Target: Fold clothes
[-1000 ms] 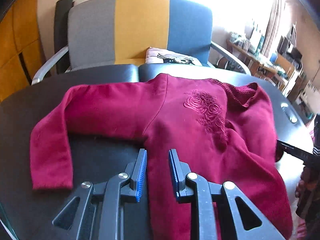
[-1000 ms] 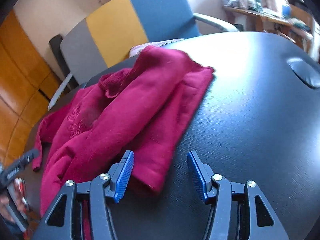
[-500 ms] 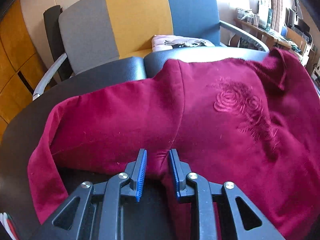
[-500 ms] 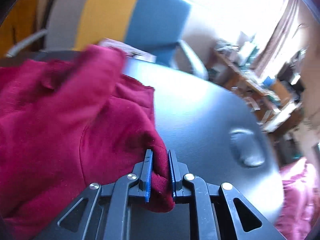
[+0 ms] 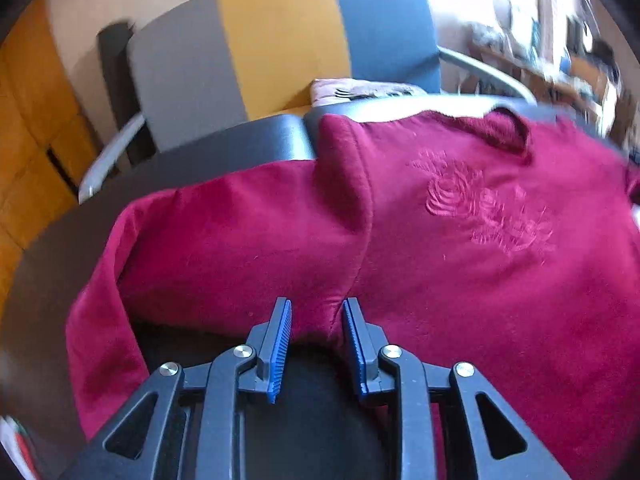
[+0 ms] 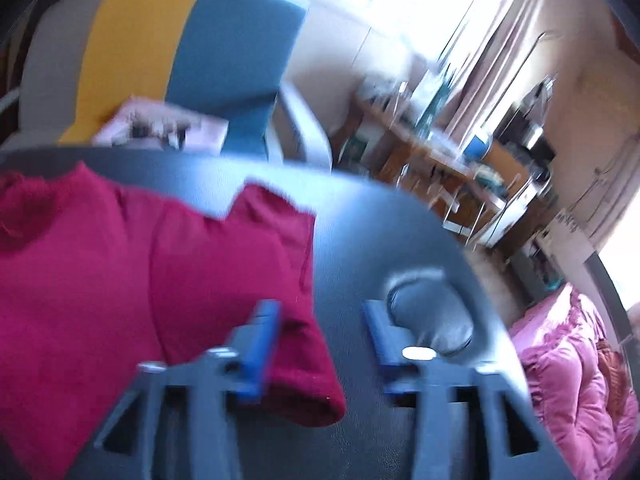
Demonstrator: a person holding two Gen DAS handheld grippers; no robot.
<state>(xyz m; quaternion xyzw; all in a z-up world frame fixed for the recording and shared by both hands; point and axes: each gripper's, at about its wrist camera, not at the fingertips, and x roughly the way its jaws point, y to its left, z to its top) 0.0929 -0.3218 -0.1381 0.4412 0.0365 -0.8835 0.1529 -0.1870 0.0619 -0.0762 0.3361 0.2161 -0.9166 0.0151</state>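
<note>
A dark red sweater (image 5: 440,260) with an embroidered rose lies spread on the black table (image 5: 48,264). Its left sleeve runs out to the left and bends down toward me. My left gripper (image 5: 316,340) sits at the armpit seam with a narrow gap, and a pucker of fabric stands between its blue pads (image 5: 280,344). In the blurred right wrist view, the sweater (image 6: 120,280) lies left of my right gripper (image 6: 320,340), which is wide open. The right sleeve's cuff end (image 6: 312,380) rests beside its left finger, unheld.
A grey, yellow and blue armchair (image 5: 280,40) stands behind the table with a folded pale garment (image 5: 360,90) on its seat. An oval cover (image 6: 432,316) is set in the table (image 6: 380,240). A pink jacket (image 6: 580,380) lies beyond the right edge, near a cluttered desk (image 6: 440,152).
My right gripper has let go of the sleeve cuff and opened wide, swinging right. The left gripper has pushed forward to the armpit seam, its gap unchanged.
</note>
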